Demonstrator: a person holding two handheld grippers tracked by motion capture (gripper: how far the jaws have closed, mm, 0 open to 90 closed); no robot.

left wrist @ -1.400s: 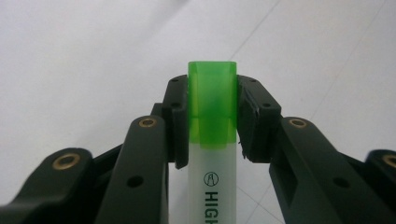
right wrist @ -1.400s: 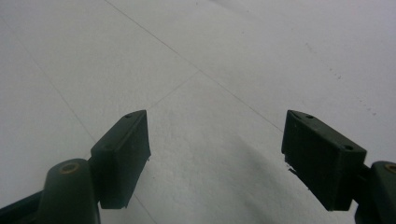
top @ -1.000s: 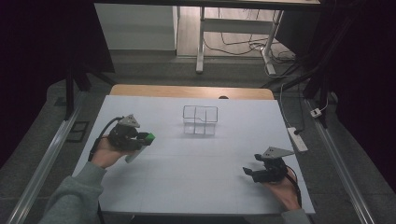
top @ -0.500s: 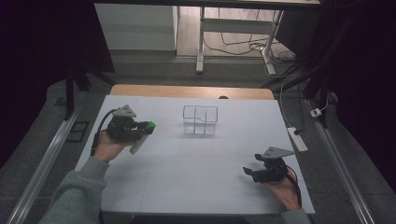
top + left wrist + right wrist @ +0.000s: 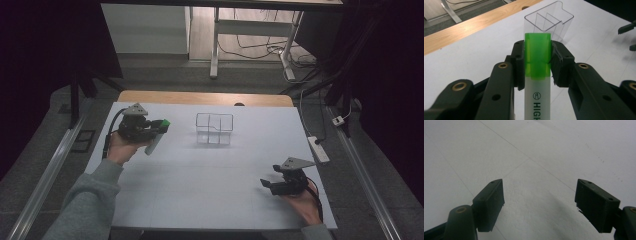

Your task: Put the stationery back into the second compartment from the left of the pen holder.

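Note:
My left gripper (image 5: 156, 128) is shut on a white highlighter with a green cap (image 5: 537, 56). Both jaws clamp the cap, and the white barrel (image 5: 152, 142) hangs down toward the table. It is held above the left part of the white table (image 5: 210, 170), left of a clear plastic organiser with several compartments (image 5: 214, 128). In the left gripper view the organiser (image 5: 550, 21) stands just beyond the cap. Near the table's front right corner my right gripper (image 5: 266, 184) stays open, low over the surface, with nothing but bare table between its pads (image 5: 489, 202).
A wooden strip (image 5: 205, 98) runs along the table's far edge. A white power strip (image 5: 318, 149) lies off the right edge. Metal rails (image 5: 47, 170) flank both sides. Desk legs and cables stand beyond the far side.
My left gripper has risen and moved toward the far side and right, nearer the organiser, still holding the highlighter. The right gripper has stayed put.

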